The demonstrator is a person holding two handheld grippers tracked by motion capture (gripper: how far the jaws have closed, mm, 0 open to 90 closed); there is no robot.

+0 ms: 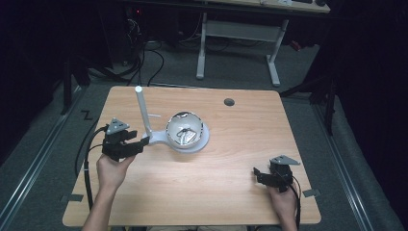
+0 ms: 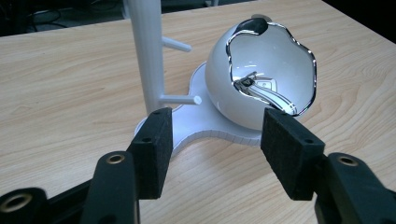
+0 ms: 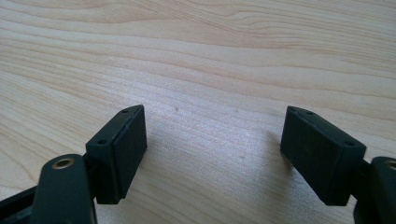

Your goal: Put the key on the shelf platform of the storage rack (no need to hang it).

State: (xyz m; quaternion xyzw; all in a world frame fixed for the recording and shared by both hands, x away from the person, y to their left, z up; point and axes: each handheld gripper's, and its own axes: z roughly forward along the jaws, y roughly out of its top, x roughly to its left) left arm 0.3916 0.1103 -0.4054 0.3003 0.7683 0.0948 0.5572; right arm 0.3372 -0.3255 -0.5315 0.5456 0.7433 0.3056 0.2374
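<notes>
The wooden table (image 1: 226, 159) stands in a dark room and carries a white stand (image 1: 185, 143) with an upright post (image 1: 143, 113), and a white bowl (image 1: 185, 129) with a wavy silver rim lies tilted on the round base of this stand. The left claw (image 2: 215, 135) is open, its pads apart just at the near edge of the base and, as it seems, not touching it. The right claw (image 3: 212, 154) is also open with nothing between its jaws, low over bare wood and well apart from the stand.
</notes>
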